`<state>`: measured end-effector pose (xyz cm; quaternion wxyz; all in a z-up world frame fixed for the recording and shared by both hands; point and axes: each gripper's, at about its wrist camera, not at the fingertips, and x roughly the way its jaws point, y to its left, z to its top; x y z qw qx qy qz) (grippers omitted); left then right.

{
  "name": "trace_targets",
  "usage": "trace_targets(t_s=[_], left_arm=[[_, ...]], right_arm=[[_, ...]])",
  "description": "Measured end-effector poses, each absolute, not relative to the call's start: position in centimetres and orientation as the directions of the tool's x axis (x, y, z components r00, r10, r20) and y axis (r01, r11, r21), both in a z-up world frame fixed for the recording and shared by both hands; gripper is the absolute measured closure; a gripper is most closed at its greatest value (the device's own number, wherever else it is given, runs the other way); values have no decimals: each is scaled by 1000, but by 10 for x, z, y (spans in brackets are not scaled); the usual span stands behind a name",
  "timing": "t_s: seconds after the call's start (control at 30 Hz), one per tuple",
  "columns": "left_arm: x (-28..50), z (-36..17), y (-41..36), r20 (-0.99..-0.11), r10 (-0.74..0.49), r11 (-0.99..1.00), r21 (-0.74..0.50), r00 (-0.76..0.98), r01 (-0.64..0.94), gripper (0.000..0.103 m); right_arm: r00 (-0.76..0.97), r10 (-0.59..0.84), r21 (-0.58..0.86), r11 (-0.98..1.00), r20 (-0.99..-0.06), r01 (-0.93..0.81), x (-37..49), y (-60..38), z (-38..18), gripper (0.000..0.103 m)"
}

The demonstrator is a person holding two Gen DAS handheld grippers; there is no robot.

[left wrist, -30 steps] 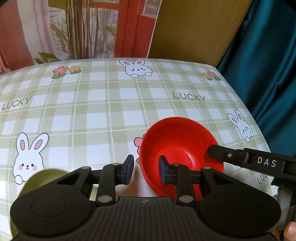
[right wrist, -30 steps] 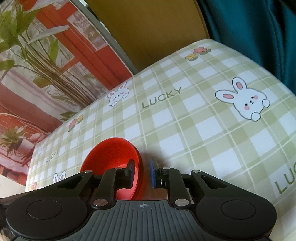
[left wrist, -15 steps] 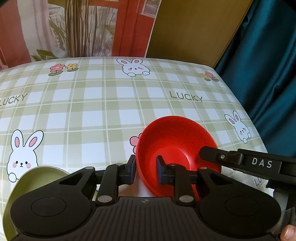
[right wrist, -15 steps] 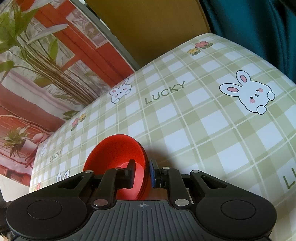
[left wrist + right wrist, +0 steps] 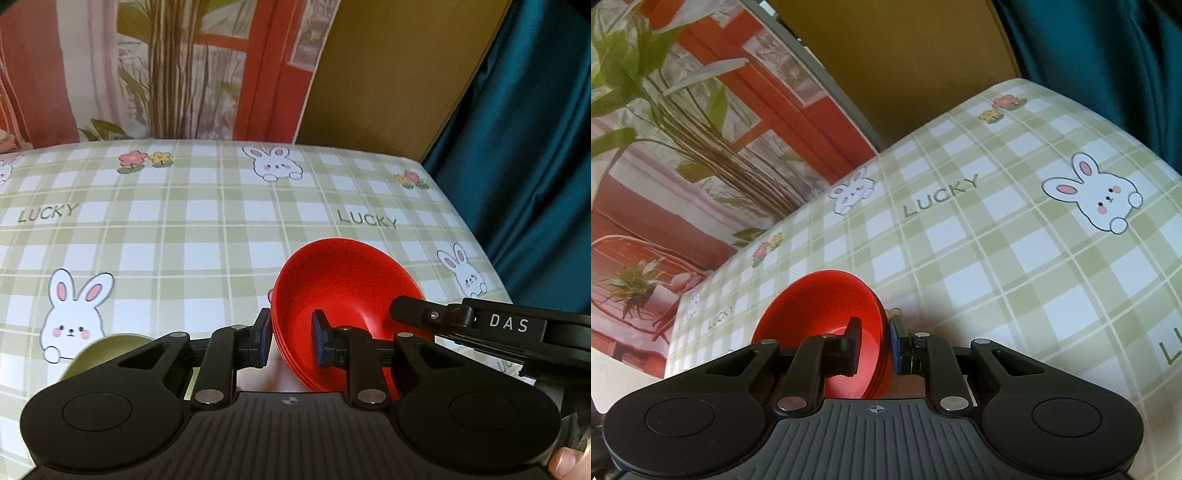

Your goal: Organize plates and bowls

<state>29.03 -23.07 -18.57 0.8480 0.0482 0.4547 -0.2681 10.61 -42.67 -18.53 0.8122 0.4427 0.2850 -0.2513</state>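
A stack of red bowls (image 5: 347,280) is held tilted above the checked tablecloth (image 5: 184,229). My left gripper (image 5: 290,338) is shut on the stack's near-left rim, one finger outside, one inside. My right gripper (image 5: 875,345) is shut on the opposite rim of the same red bowls (image 5: 820,306); it also shows in the left wrist view (image 5: 469,325) reaching in from the right. An olive green bowl (image 5: 107,350) sits low at the left, mostly hidden behind my left gripper's body.
The table's right edge (image 5: 476,236) runs along a teal curtain (image 5: 535,147). A brown panel (image 5: 388,74) and a printed plant backdrop (image 5: 166,66) stand behind the far edge. The tablecloth has rabbit and LUCKY prints.
Both grippers have closed on the red bowls' rim and lifted the stack, tilting it. The green bowl has slid lower and further behind my left gripper in view.
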Motion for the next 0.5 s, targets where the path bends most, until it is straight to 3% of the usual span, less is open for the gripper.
trace_targets(t_s=[0.5], left_arm=[[287,-129,-149,-742,-393,888,-155,542,432,79]], right_arm=[[766,-102,586,582,-635,564,161,-357,-140,87]])
